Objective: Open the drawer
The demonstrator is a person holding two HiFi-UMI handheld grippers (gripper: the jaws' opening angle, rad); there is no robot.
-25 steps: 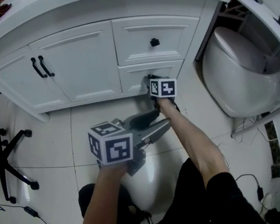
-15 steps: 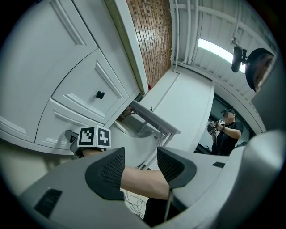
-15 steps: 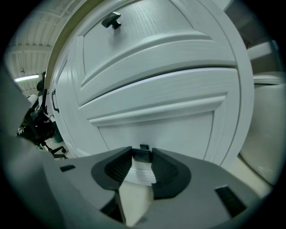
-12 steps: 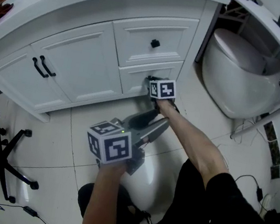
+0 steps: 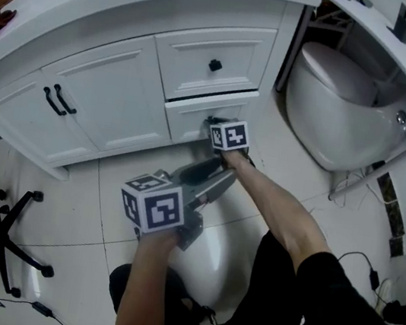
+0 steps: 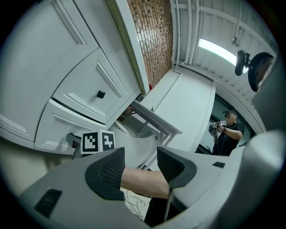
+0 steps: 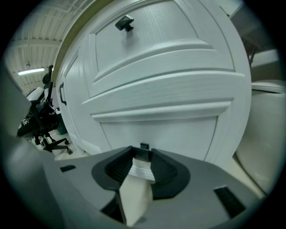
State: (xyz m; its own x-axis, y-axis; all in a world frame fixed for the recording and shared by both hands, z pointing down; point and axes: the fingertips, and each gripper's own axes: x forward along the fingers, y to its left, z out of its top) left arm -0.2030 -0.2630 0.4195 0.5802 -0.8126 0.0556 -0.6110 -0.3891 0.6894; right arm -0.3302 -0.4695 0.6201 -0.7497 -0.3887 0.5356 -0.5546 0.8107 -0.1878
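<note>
Head view, centre frame: white panelled lower drawer [image 5: 195,118] of the vanity [image 5: 97,102], thin dark gap along its top edge, right gripper [image 5: 213,126] at its front. Just below, left gripper [image 5: 212,179] clear of the cabinet. Left gripper view: jaws spread wide, only the person's forearm [image 6: 143,181] beyond them, drawer at left. Right gripper view, bottom centre: jaws just drawn closer, pinching the small black knob [image 7: 144,146] on the drawer's white front.

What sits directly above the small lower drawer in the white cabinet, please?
The upper drawer with its black knob, a thin dark gap below it. In the head view the right gripper covers the lower drawer's handle. Neither inside shows.
</note>
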